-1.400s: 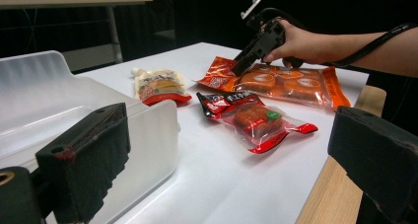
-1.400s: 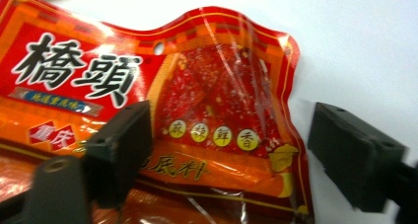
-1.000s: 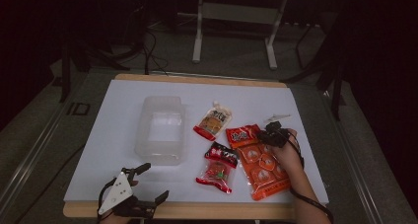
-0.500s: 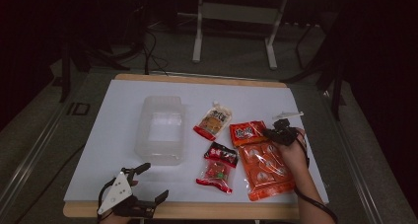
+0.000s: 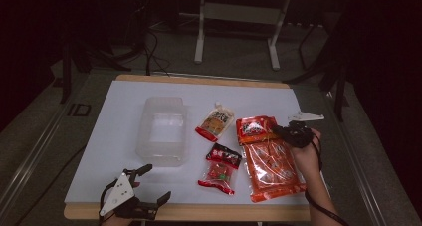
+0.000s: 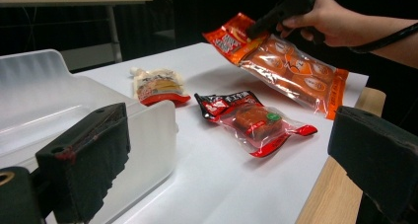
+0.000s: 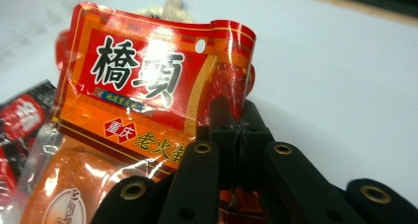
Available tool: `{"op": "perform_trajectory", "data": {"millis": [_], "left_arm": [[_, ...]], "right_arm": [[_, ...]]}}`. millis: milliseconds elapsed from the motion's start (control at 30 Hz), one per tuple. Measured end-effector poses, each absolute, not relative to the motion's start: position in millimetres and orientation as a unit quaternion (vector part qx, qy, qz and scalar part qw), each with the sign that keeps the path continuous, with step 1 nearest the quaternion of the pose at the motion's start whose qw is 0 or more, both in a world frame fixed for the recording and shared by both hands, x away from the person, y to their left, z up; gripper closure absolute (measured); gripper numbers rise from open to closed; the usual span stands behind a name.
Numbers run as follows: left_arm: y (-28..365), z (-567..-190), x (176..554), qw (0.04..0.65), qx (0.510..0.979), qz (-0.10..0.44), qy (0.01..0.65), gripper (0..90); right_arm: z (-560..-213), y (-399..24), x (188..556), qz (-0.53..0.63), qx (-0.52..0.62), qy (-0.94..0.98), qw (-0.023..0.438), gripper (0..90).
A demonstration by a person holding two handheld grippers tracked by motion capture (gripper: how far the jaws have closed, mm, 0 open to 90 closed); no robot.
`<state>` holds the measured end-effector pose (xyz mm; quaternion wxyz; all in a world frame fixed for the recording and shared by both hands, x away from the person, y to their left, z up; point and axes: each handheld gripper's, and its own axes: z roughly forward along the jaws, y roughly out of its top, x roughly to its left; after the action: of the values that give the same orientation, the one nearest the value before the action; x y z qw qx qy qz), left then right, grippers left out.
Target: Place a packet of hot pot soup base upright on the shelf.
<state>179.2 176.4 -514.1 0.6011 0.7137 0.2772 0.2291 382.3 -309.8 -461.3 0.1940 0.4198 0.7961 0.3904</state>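
Jaws of the right gripper point(image 5: 276, 131) had clenched the orange packet point(image 5: 271, 164) at right of frame, part-lifted; boxing point(image 5: 161, 131) remained, left gripper point(image 5: 154, 183) gaping.

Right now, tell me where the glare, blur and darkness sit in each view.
High view: the room beyond the table is nearly black. Left gripper view: the left gripper blurs up close, and the small red packet is sharp. Right gripper view: glare whitens the orange packet pinched by the right gripper, and the far tabletop is soft.
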Motion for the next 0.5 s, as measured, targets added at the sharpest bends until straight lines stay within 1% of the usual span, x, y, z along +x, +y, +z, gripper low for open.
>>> {"op": "perform_trajectory", "data": {"millis": [500], "left_arm": [[172.4, -513.8, 178.2, 0.6, 0.718, 0.228, 0.27, 3.0]], "right_arm": [[-416.3, -312.6, 346.6, 0.459, 0.383, 0.77, 0.224, 88.7]]}}
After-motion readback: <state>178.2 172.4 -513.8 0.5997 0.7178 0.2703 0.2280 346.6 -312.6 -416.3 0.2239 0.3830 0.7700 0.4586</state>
